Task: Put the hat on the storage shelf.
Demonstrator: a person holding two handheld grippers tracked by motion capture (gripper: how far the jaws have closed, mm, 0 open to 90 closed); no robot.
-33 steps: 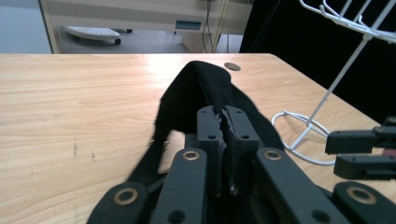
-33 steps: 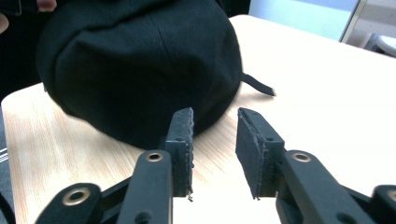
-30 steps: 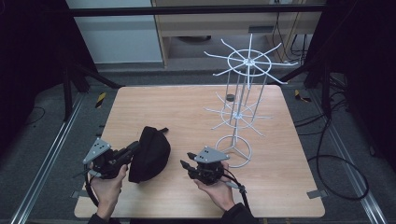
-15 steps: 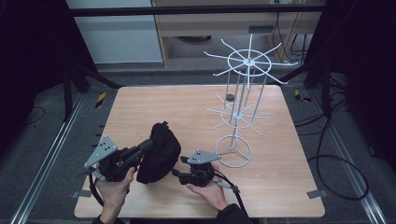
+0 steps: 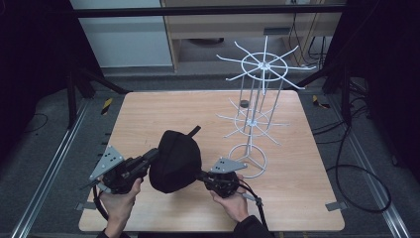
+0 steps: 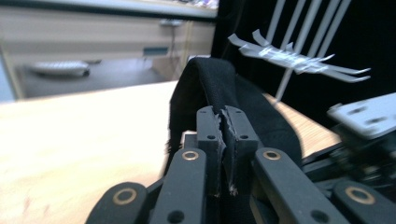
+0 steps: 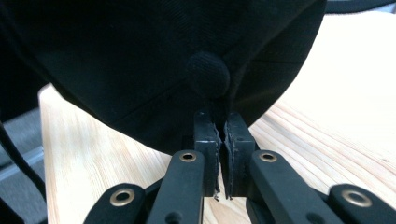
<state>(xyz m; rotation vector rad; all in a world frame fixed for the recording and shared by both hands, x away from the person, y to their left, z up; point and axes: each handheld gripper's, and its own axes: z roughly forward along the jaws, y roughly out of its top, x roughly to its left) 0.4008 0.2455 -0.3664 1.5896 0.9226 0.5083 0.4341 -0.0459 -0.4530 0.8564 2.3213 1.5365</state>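
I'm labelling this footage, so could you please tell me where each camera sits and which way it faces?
High view: above the table's near edge, looking forward and down; both hands, left gripper and right gripper flank the black cap.
Left gripper view: rides that gripper, looking along its shut jaws clamping the cap's edge, towards the white wire rack.
Right gripper view: rides that gripper, facing the cap's crown button.
All three share cap and table.
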